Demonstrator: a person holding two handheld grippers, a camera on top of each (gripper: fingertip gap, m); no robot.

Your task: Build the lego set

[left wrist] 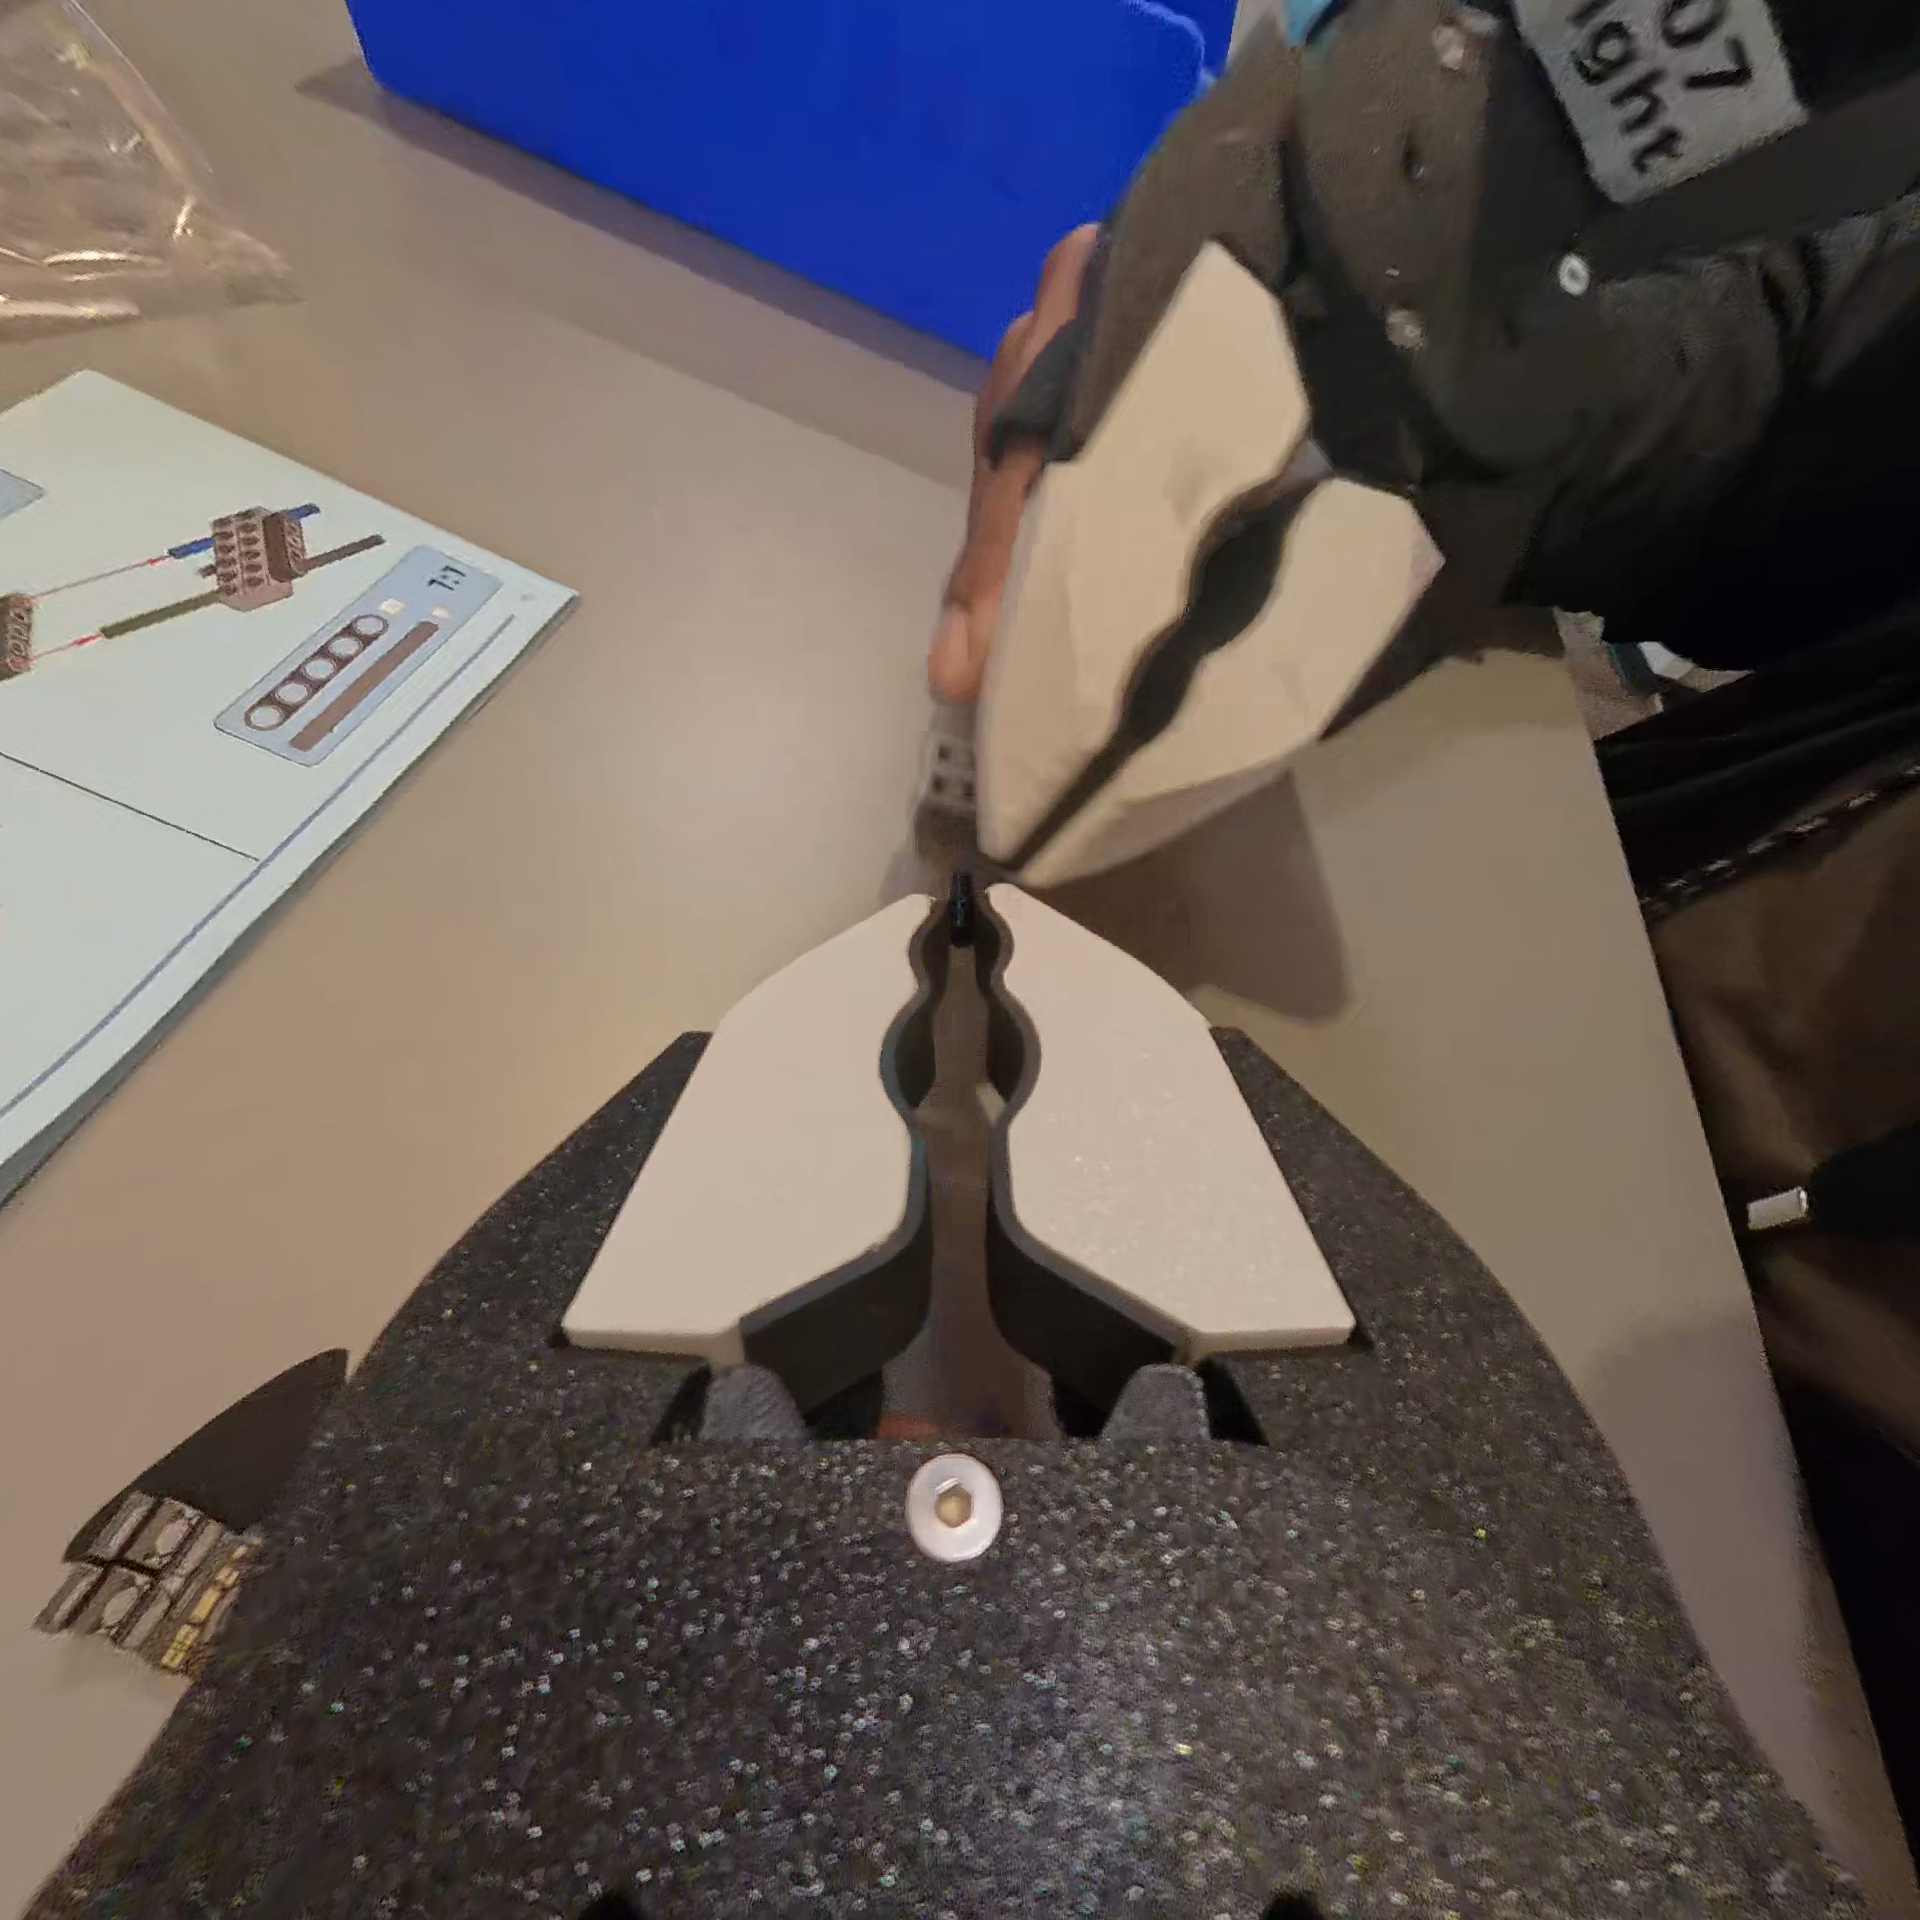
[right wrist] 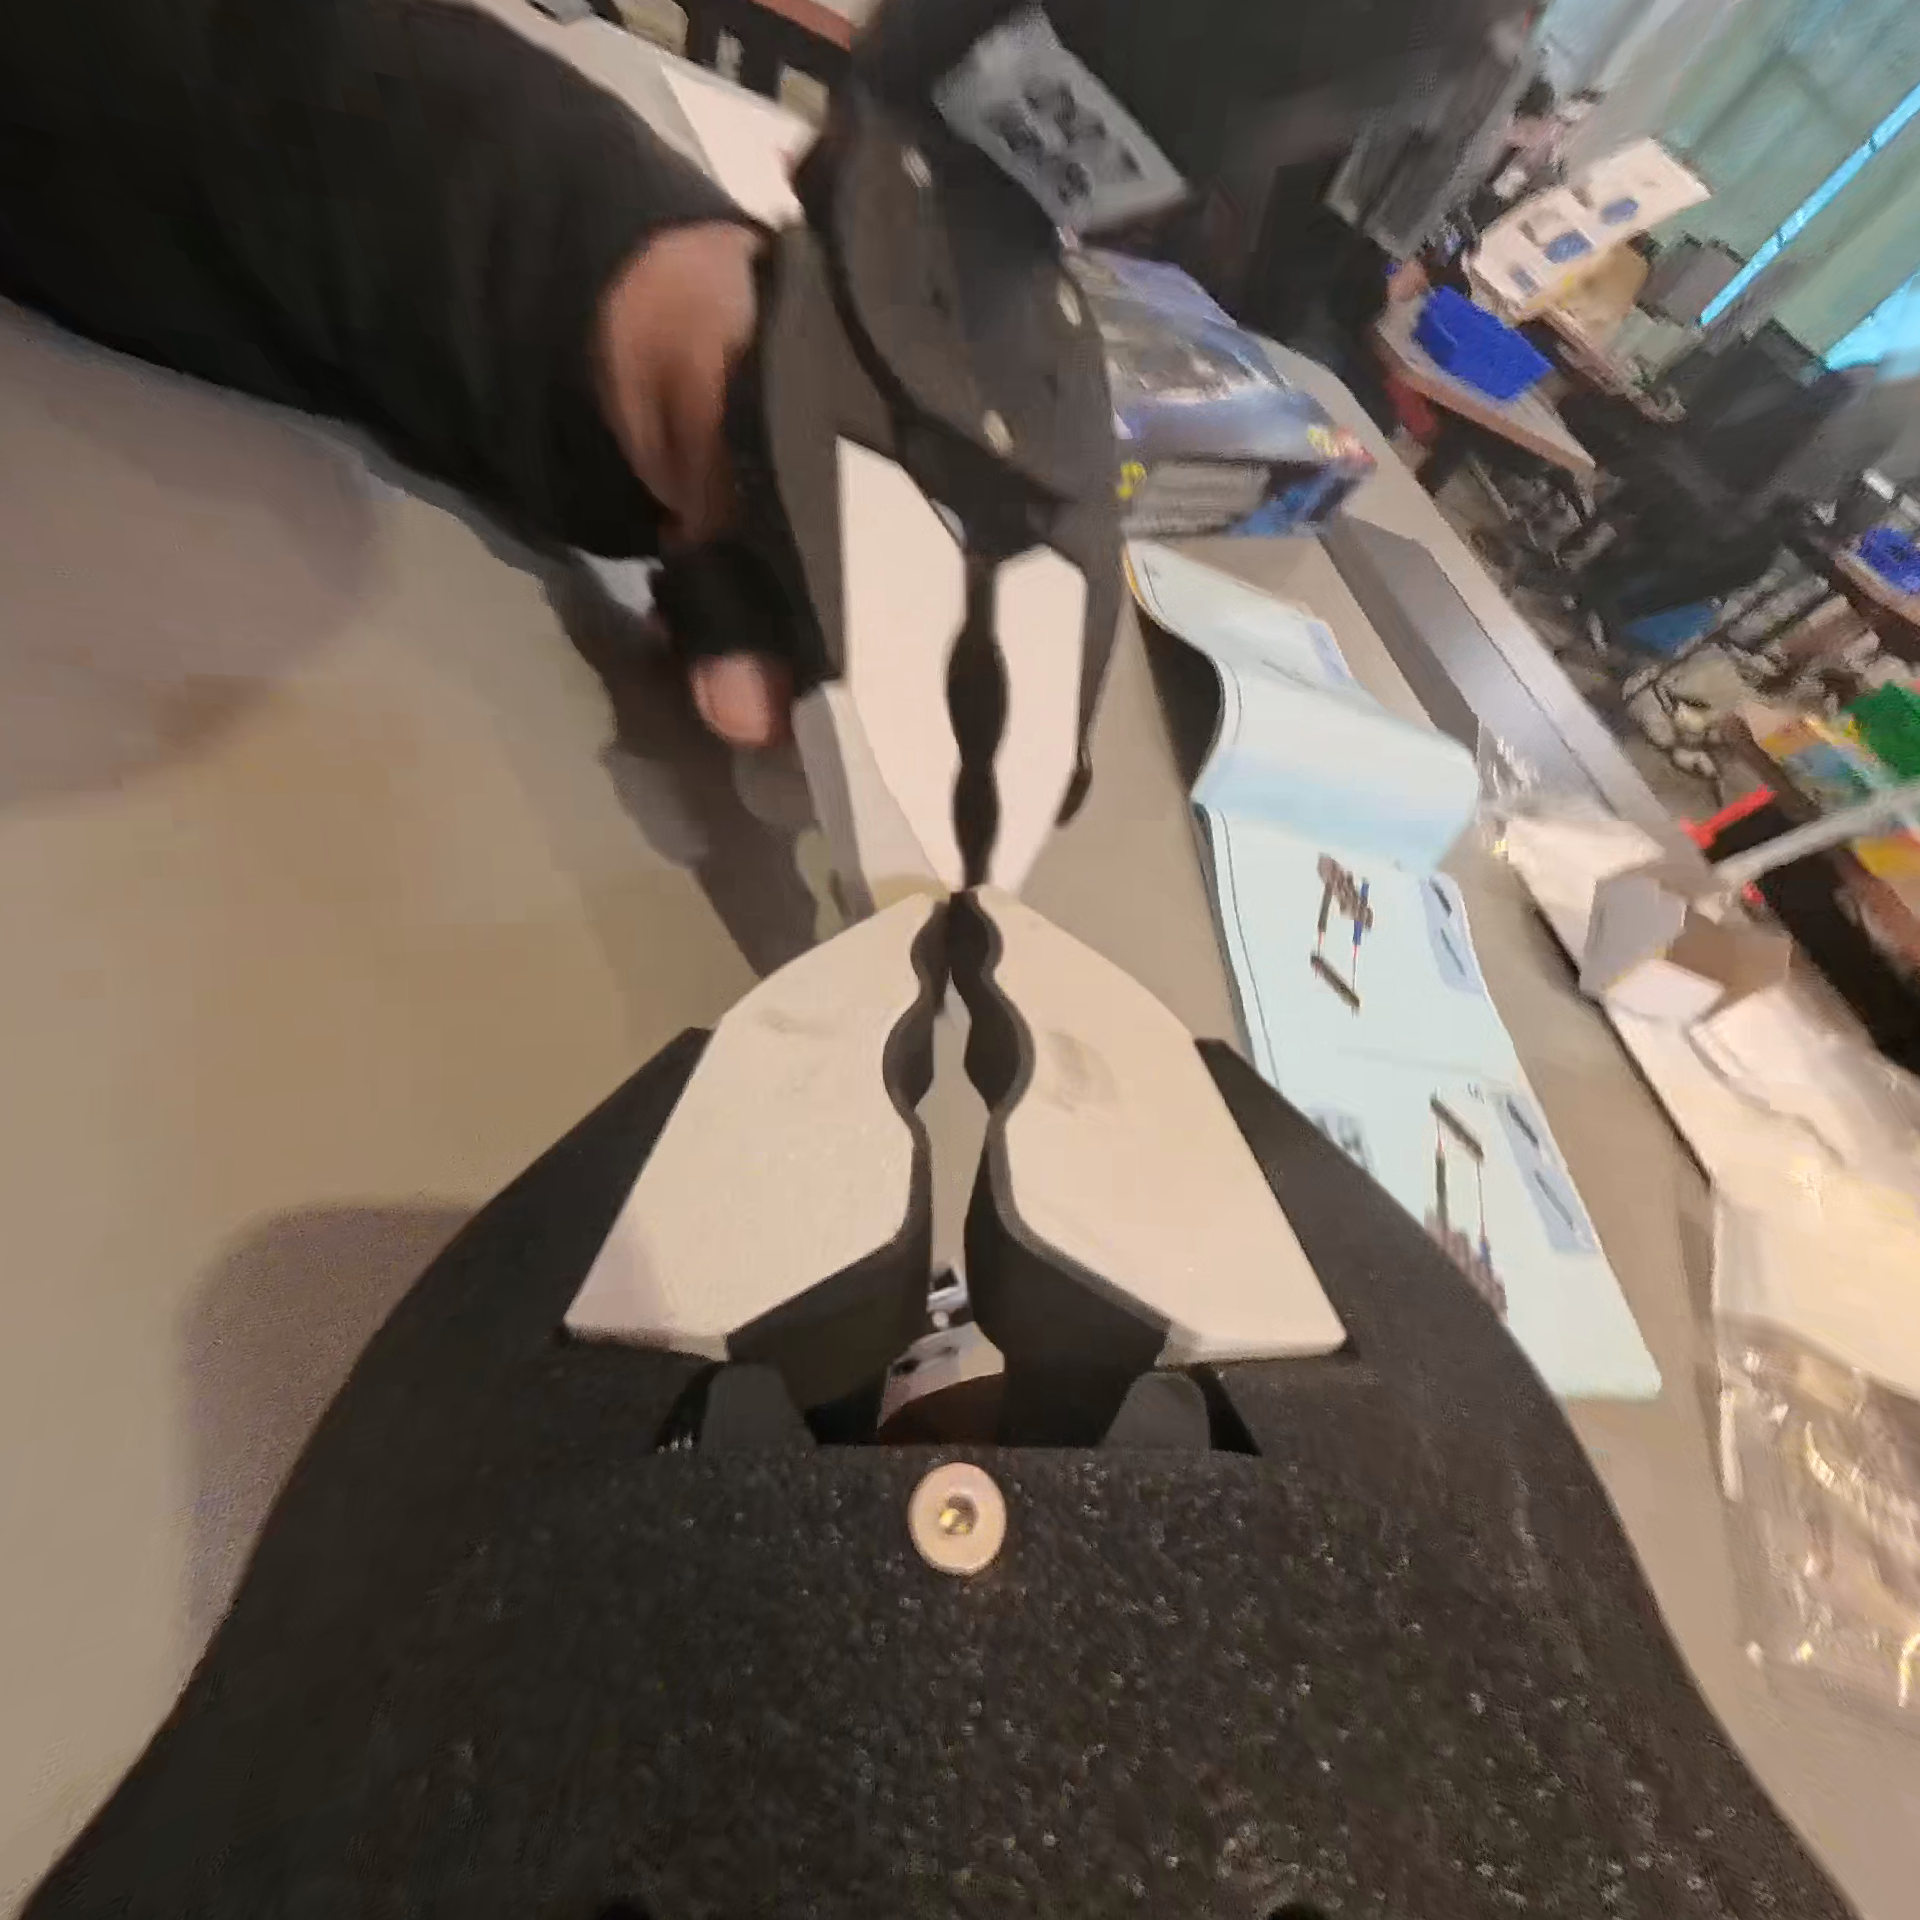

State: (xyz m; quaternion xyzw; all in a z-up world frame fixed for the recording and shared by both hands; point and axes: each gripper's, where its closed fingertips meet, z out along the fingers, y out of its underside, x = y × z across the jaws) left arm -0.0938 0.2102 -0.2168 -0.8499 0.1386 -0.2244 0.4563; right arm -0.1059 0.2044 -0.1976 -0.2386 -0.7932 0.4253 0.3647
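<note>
The left gripper [left wrist: 960, 906] has its pale fingertips pinched on a tiny black plastic pin [left wrist: 960, 914], which stands upright in the narrow slot at the very tips and pokes a little past them. Such a pin looks light, stiff and smooth, easily flicked out, so the hold belongs on its middle rather than its end. Almost touching from just beyond comes the right gripper [left wrist: 1023, 862], tilted down, its cream fingers [left wrist: 1143, 582] drawn together at the tips; whether anything is pinched there cannot be told. Just left of those fingers, partly hidden behind them, hangs a small grey perforated brick piece [left wrist: 951, 764] below a person's hand [left wrist: 997, 499] in a black fingerless glove. Left of the left fingers on the beige table [left wrist: 644, 790] lies a pale blue building-instruction booklet [left wrist: 208, 675] showing drawn parts and a small scale mark. Farther off stands a blue plastic bin [left wrist: 779, 135], with a crinkled clear bag [left wrist: 94, 166] beyond the booklet. A grey tag with printed characters sits on the right gripper's body [left wrist: 1652, 94]; a dark printed box [right wrist: 1226, 416] lies blurred far along the table.
</note>
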